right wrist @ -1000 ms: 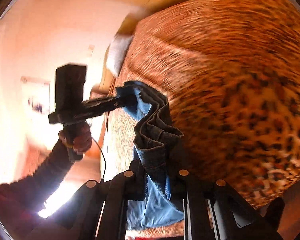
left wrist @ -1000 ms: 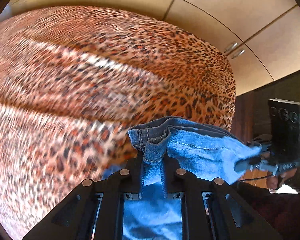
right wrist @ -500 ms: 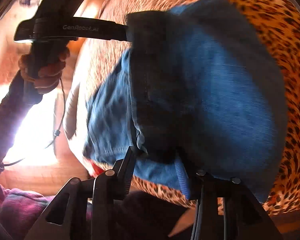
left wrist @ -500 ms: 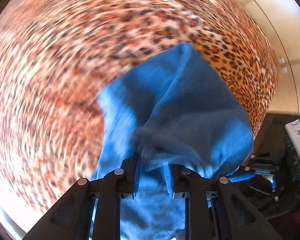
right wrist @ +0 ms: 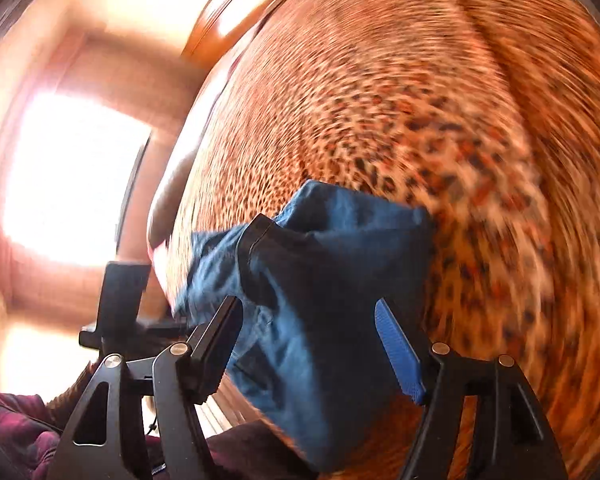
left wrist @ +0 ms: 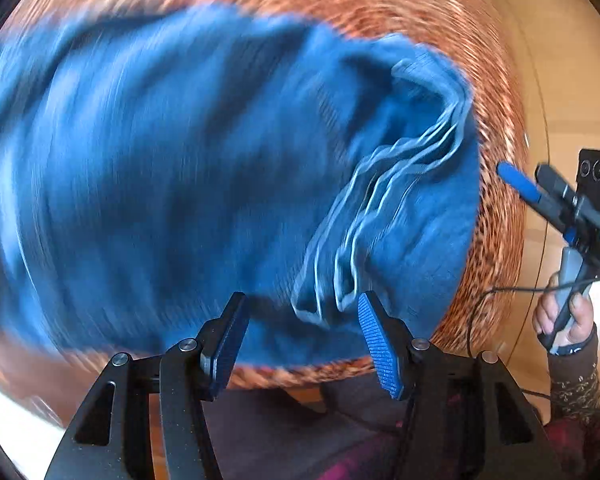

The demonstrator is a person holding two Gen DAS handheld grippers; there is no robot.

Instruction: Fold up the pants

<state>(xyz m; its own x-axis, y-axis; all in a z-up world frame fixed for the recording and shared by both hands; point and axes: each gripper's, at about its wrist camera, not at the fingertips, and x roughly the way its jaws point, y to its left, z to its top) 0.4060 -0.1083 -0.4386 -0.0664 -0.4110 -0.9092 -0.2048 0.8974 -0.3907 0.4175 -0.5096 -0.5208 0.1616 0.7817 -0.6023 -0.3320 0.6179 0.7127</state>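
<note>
Both grippers open above blue jeans on a leopard-print bedspread.

The left gripper [left wrist: 300,332] has its fingers spread apart, holding nothing; the jeans [left wrist: 188,168] lie bunched on the bedspread [left wrist: 496,184] just beyond its tips, stacked hems nearest. The right gripper [right wrist: 312,348] also stands apart and unloaded, jeans [right wrist: 320,280] lying behind its fingers. Both views are motion-blurred.

"What are the two grippers doing?"

"The left gripper [left wrist: 300,328] has its fingers spread wide. The right gripper [right wrist: 308,336] is spread wide too, gripping nothing."
</note>
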